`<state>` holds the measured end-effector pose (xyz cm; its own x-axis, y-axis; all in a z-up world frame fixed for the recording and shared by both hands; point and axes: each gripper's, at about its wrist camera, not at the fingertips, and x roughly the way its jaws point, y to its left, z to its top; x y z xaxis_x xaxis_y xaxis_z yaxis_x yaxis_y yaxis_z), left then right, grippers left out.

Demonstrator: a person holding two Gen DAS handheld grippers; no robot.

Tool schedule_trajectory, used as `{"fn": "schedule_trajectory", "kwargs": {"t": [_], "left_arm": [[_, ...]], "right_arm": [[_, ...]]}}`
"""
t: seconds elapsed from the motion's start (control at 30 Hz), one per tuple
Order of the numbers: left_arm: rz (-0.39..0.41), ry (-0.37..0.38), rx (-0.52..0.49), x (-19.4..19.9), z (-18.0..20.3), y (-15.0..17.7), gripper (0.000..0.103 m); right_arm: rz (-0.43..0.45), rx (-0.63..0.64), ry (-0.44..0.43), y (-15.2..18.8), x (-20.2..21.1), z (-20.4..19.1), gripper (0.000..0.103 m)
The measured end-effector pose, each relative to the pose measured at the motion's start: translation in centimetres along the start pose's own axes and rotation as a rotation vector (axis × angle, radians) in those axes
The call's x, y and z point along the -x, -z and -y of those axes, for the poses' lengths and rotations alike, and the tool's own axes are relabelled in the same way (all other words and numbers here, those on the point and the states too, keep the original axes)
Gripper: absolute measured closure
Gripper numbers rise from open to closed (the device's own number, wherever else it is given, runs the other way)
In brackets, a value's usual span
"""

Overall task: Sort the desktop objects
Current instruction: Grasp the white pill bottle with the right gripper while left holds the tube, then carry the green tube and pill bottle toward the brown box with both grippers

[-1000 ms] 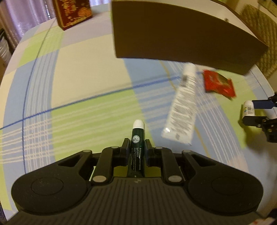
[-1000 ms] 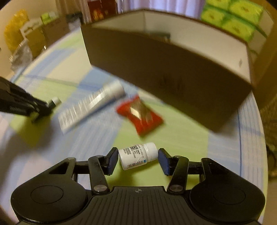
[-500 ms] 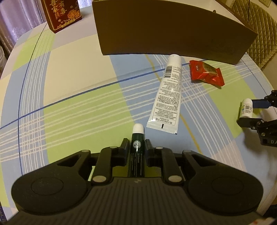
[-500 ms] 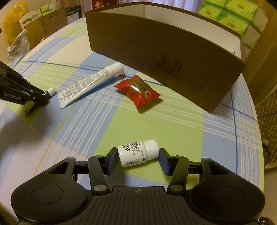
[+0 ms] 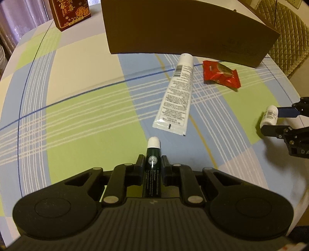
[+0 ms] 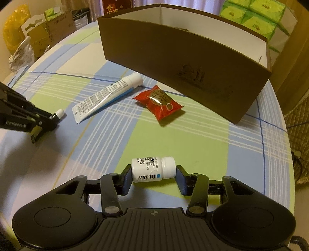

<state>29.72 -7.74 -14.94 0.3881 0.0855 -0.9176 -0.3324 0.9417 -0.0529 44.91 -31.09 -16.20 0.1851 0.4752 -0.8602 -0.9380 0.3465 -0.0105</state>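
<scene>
My left gripper (image 5: 153, 164) is shut on a dark green tube (image 5: 153, 168) with a white cap, which points forward just above the checked tablecloth. My right gripper (image 6: 153, 173) is shut on a small white pill bottle (image 6: 153, 170), held sideways by its base and cap. A long white tube (image 5: 176, 94) and a red snack packet (image 5: 221, 76) lie on the cloth in front of the open brown cardboard box (image 5: 183, 29). The right wrist view shows the same white tube (image 6: 108, 96), packet (image 6: 159, 101) and box (image 6: 183, 63), with the left gripper (image 6: 52, 117) at far left.
A red printed carton (image 5: 69, 13) stands at the far left corner of the round table. A quilted chair (image 5: 285, 34) sits behind the box. Green tissue packs (image 6: 251, 15) and bags and cartons (image 6: 29, 38) lie beyond the table's edge.
Both grippers have drawn back from the brown box, which looks smaller and sharper now. Each still holds the same object. The white tube and red packet lie where they were.
</scene>
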Motion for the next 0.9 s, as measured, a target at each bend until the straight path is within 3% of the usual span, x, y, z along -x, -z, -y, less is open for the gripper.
{"fn": "schedule_trajectory", "kwargs": {"t": [0.3,0.9], "left_arm": [[0.039,0.020,0.013,2.2,0.6,0.1,0.090],[0.194,0.125,0.030,6.5,2.5,-4.1,0.090]], "right_arm": [[0.042,-0.018,-0.026,-0.7,2.0,0.0,0.059],[0.104,-0.067,-0.056,-2.7,4.5,1.7,0.059]]}}
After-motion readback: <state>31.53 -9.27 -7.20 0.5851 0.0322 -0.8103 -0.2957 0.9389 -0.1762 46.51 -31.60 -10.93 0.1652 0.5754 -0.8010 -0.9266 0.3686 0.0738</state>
